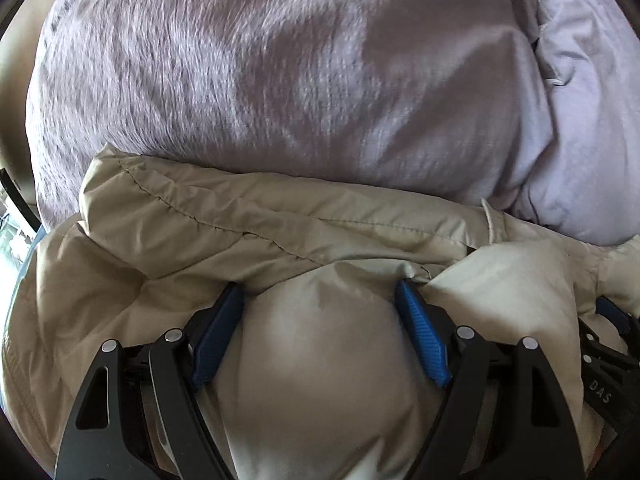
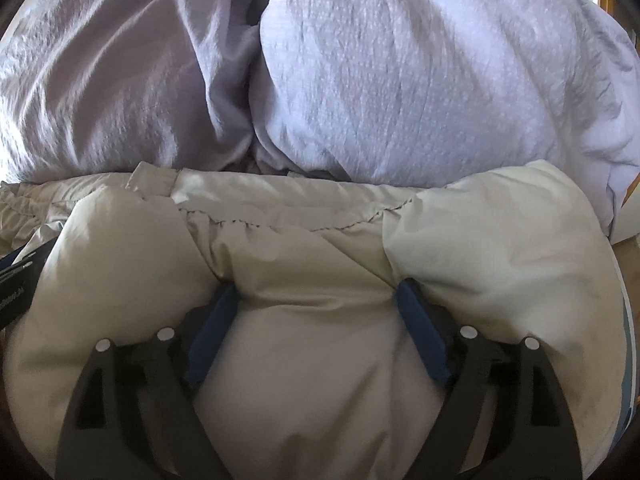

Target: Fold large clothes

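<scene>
A puffy beige padded jacket (image 1: 248,224) fills the lower half of both views (image 2: 304,248). My left gripper (image 1: 320,300) has its jaws spread wide with a thick bulge of the jacket pressed between the blue pads (image 1: 420,336). My right gripper (image 2: 316,300) stands the same way, jaws wide, with a bulge of the jacket between its blue pads (image 2: 420,332). The fingertips are sunk into the fabric folds. The right gripper shows at the right edge of the left wrist view (image 1: 612,344); the left gripper shows at the left edge of the right wrist view (image 2: 20,276).
A large crumpled lilac quilt (image 1: 280,64) lies right behind the jacket and fills the upper half of both views (image 2: 400,72). A pale blue striped surface (image 2: 628,344) shows under the jacket at the right edge.
</scene>
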